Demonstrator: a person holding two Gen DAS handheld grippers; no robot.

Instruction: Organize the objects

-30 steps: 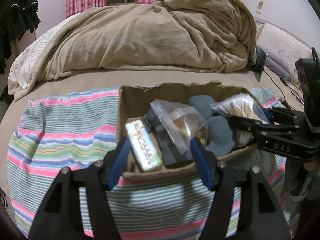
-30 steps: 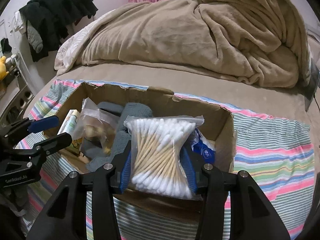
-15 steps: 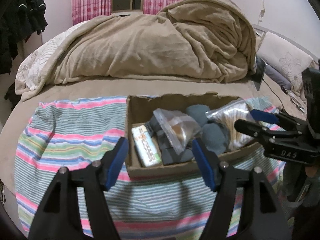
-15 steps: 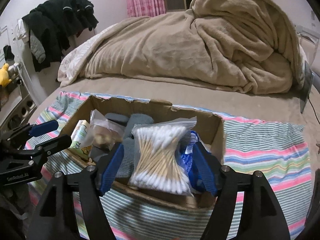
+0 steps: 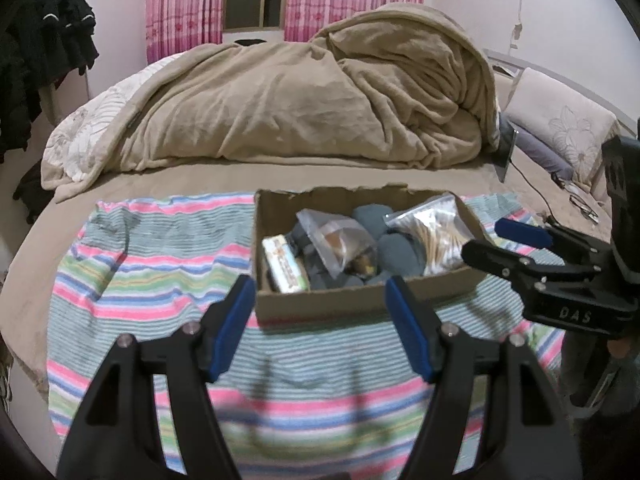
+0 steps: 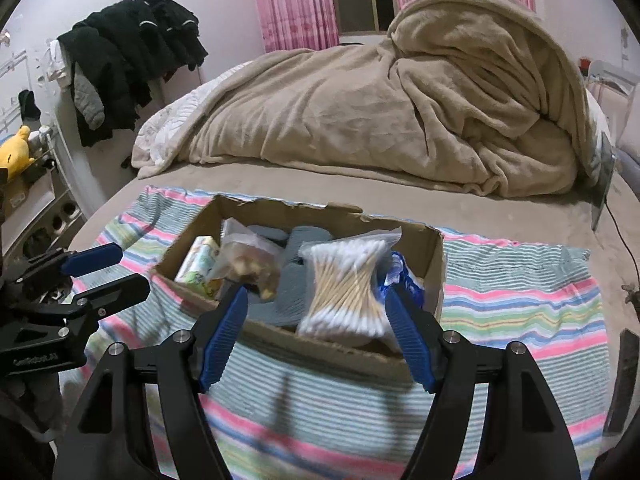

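Observation:
A cardboard box [image 5: 332, 300] sits on a striped cloth [image 5: 160, 264] on the bed; it also shows in the right wrist view [image 6: 436, 264]. In it lie a bag of cotton swabs [image 6: 344, 288], a clear bag with brown contents [image 5: 340, 240], a small printed packet [image 5: 286, 266] and grey cloth [image 5: 396, 256]. My left gripper [image 5: 320, 292] is open and empty, just in front of the box. My right gripper [image 6: 316, 300] is open and empty, near the box's front edge by the swabs. Each gripper shows in the other's view, the right [image 5: 508, 240] and the left [image 6: 108, 270].
A heaped beige blanket [image 5: 312, 104] fills the bed behind the box. Dark clothes [image 6: 132, 52] hang at the left wall, above a shelf with a yellow toy [image 6: 16, 152]. A pillow [image 5: 560, 128] and a cable [image 5: 536, 192] lie at the right.
Both grippers have pulled back from the box and opened wider. The right gripper has let go of the swab bag, which now lies in the box.

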